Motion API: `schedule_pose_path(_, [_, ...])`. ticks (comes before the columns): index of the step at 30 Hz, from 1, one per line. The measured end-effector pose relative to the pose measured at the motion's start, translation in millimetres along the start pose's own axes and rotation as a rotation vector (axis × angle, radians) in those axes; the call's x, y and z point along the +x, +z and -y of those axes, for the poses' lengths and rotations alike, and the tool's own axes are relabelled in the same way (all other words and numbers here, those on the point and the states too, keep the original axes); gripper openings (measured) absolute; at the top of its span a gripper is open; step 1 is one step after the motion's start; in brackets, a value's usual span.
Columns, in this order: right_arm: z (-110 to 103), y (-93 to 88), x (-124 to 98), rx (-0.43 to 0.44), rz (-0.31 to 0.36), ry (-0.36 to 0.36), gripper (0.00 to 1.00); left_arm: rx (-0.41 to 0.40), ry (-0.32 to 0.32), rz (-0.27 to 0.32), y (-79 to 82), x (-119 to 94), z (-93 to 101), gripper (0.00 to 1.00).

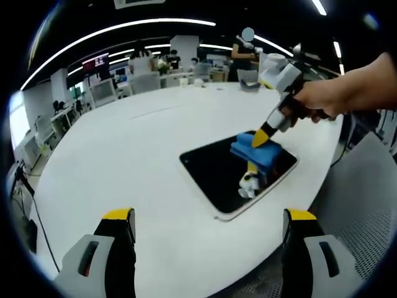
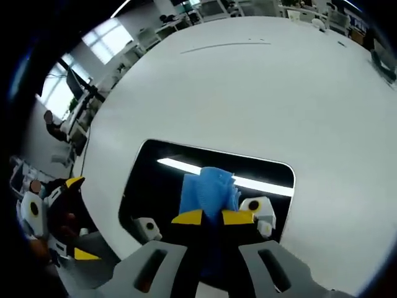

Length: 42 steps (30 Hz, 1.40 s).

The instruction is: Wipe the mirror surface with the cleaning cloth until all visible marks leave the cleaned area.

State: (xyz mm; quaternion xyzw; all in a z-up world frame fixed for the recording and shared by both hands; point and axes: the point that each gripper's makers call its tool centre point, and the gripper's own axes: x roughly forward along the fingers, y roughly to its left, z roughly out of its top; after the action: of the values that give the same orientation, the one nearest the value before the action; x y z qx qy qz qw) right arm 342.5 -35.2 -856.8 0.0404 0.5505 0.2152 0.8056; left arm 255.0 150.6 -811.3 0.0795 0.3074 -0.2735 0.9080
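Observation:
A dark rectangular mirror [image 1: 211, 171] in a white frame lies flat on the white table [image 1: 136, 136], near its right edge. A folded blue cloth [image 1: 265, 158] rests on the glass. My right gripper [image 1: 261, 138], held in a person's hand, comes down from the right and is shut on the cloth. In the right gripper view its yellow-tipped jaws [image 2: 214, 217] pinch the cloth [image 2: 208, 186] against the mirror [image 2: 155, 177], which reflects a ceiling light. My left gripper [image 1: 209, 215] hovers open in front of the mirror, holding nothing; it also shows at the left [image 2: 79, 217].
The table's curved edge runs close by the mirror's right side, with grey floor [image 1: 366, 205] beyond. A grey container [image 1: 248, 79] stands at the table's far side. Desks, chairs and people fill the office behind. Bare tabletop [image 2: 248, 81] stretches beyond the mirror.

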Motion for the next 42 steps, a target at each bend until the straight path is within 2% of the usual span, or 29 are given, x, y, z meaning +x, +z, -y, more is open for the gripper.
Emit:
schedule_pose_path(9, [14.4, -2.6, -3.9, -0.013, -0.010, -0.015, 0.04, -0.010, 0.004, 0.004, 0.8, 0.1, -1.3, 0.99])
schedule_pose_path(11, [18.4, -4.0, -6.3, -0.018, -0.009, -0.018, 0.04, 0.022, -0.005, -0.001, 1.2, 1.2, 1.7, 0.99])
schedule_pose_path(16, [31.0, -8.0, -12.0, 0.001, -0.012, -0.031, 0.04, -0.010, 0.014, -0.007, -1.7, -0.9, -3.3, 0.99])
schedule_pose_path(22, [34.5, -10.9, -15.7, -0.001, -0.008, -0.049, 0.04, 0.006, 0.016, 0.000, 0.3, -1.4, -2.4, 0.99])
schedule_pose_path(28, [43.8, -11.8, -19.0, 0.074, 0.010, -0.070, 0.04, -0.004, 0.024, 0.006, 1.1, -1.7, -4.1, 0.99])
schedule_pose_path(42, [55.2, -15.3, -23.8, 0.070, 0.011, -0.134, 0.04, 0.004, 0.025, 0.002, 0.3, -1.2, -4.1, 0.99])
